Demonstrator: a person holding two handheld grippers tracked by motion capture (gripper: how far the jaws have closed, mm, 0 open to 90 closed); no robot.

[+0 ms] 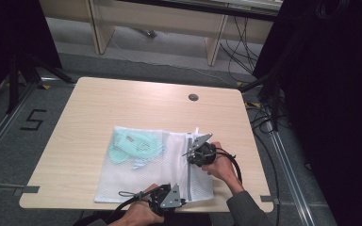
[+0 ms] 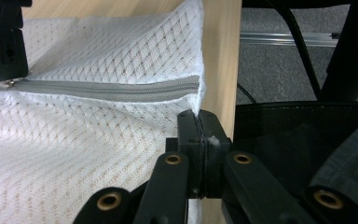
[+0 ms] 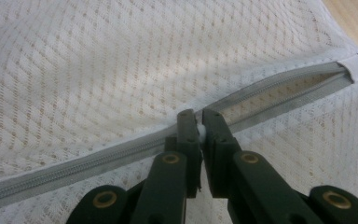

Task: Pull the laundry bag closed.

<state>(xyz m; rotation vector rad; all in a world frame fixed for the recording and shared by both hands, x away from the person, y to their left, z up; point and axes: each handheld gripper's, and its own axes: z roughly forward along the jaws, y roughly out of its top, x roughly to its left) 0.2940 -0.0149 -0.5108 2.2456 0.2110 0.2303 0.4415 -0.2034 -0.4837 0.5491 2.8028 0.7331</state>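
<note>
A white mesh laundry bag (image 1: 141, 174) lies flat on the near half of the wooden table (image 1: 122, 103), with a pale green garment (image 1: 134, 146) inside it. A grey zipper (image 1: 189, 181) runs along the bag's right side. My left gripper (image 1: 183, 201) sits at the table's near edge, shut on the bag's corner (image 2: 196, 105) just past the end of the zipper (image 2: 107, 88). My right gripper (image 1: 189, 155) is farther along the zipper, shut on the zipper slider (image 3: 199, 127). Beyond the slider the zipper (image 3: 279, 91) gapes open; behind it the teeth are joined.
The table's right edge (image 2: 221, 56) runs close beside my left gripper, with grey floor and black cables (image 1: 264, 117) beyond it. A round cable hole (image 1: 193, 97) is at the table's far side. Black curtains (image 1: 339, 117) stand to the right.
</note>
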